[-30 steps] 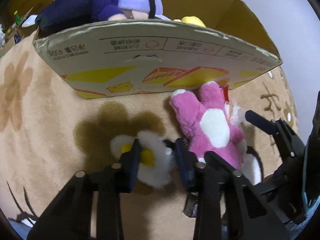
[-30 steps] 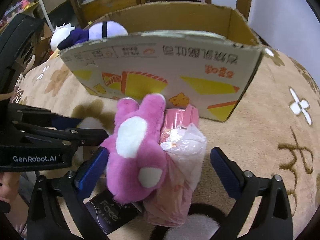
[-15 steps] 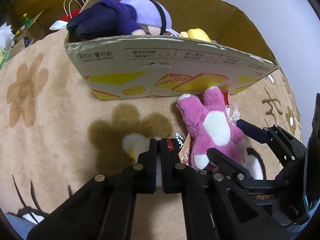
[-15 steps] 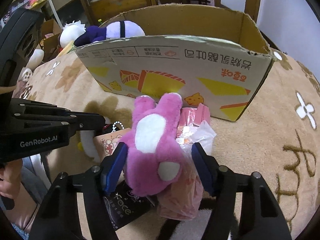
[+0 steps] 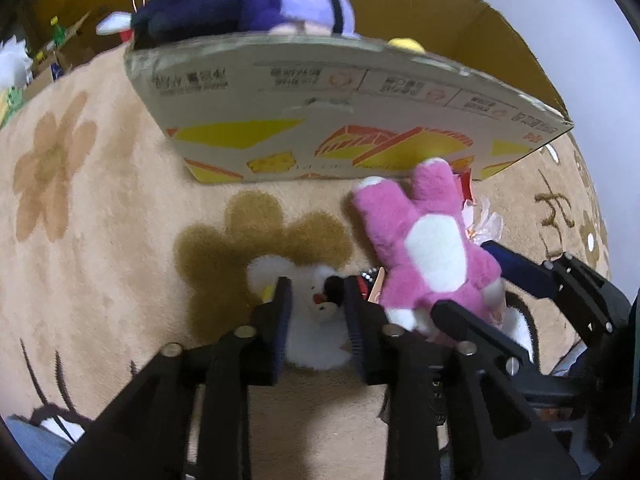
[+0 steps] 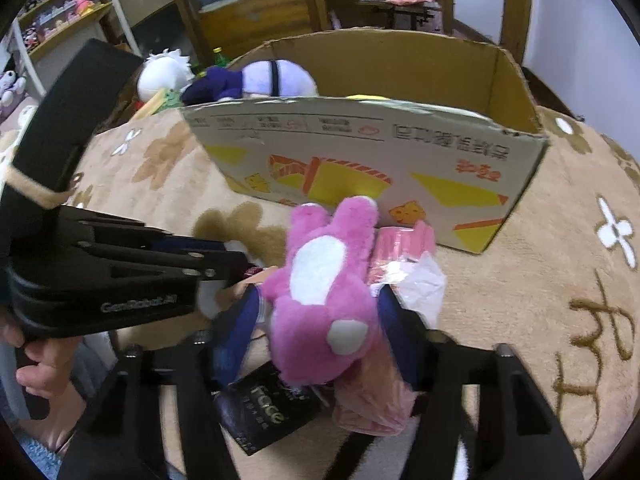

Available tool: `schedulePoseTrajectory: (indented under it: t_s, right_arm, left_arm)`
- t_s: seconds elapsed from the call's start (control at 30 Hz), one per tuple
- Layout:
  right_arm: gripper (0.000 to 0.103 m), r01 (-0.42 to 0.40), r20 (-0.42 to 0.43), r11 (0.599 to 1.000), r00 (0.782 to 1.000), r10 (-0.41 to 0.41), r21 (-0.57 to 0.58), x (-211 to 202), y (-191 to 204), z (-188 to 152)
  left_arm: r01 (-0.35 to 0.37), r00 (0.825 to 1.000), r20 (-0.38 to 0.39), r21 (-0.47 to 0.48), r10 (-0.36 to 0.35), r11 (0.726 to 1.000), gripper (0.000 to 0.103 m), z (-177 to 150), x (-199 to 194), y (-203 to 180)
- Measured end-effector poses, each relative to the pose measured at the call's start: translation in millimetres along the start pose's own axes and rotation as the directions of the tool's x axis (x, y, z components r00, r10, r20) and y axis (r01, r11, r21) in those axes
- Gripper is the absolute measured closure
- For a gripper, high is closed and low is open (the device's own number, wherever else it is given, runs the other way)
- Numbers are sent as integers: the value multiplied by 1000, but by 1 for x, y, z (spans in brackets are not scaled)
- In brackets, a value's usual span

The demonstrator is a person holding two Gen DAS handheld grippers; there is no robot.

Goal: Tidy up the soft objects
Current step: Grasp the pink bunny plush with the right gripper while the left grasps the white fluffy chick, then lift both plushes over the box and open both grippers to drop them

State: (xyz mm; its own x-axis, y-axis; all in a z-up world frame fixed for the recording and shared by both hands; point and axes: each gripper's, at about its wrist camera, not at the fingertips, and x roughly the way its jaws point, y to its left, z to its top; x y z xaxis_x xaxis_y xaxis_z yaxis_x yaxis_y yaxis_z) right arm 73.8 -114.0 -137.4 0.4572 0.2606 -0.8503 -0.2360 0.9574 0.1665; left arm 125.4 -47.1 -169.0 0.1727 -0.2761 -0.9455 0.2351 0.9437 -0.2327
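My left gripper (image 5: 318,312) is shut on a small white plush toy (image 5: 316,334) with yellow and black bits, just above the beige rug. My right gripper (image 6: 320,312) is shut on a pink plush toy with white patches (image 6: 320,280), together with a pink plastic wrapper (image 6: 404,248). The pink plush also shows in the left wrist view (image 5: 424,248). An open cardboard box (image 6: 360,152) stands just beyond both toys. It holds a purple plush doll (image 5: 248,4) and something yellow (image 5: 402,43).
The beige rug (image 5: 80,240) has brown flower patterns. A black tag (image 6: 260,412) lies under the pink plush. Shelves and wooden furniture (image 6: 248,4) stand behind the box. A white plush (image 6: 164,72) lies left of the box.
The left jaws shut on the white plush and now hold it lifted a little. The right jaws closed from wide open onto the pink plush.
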Motion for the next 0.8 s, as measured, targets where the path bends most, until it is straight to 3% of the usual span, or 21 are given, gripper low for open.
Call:
schedulePoseTrajectory:
  t_s: [0.3, 0.43, 0.57, 0.6, 0.8]
  right_arm:
    - [57, -78, -65, 994, 994, 83, 76, 21, -7, -4]
    - [59, -82, -63, 994, 994, 86, 67, 21, -5, -4]
    - [63, -85, -55, 994, 995, 88, 62, 18, -6, -4]
    - [65, -85, -50, 995, 995, 88, 58, 17, -7, -3]
    - [67, -80, -19, 994, 996, 82, 71, 6, -12, -1]
  left_arm:
    - [17, 1000, -17, -24, -17, 1000, 71, -1, 10, -7]
    - [58, 998, -19, -51, -59, 997, 82, -1, 11, -3]
    - [-4, 1000, 22, 15, 3, 1000, 89, -2, 5, -15]
    - [-6, 1000, 30, 19, 5, 1000, 102, -2, 3, -16]
    - [14, 999, 52, -21, -13, 1000, 103, 0, -3, -9]
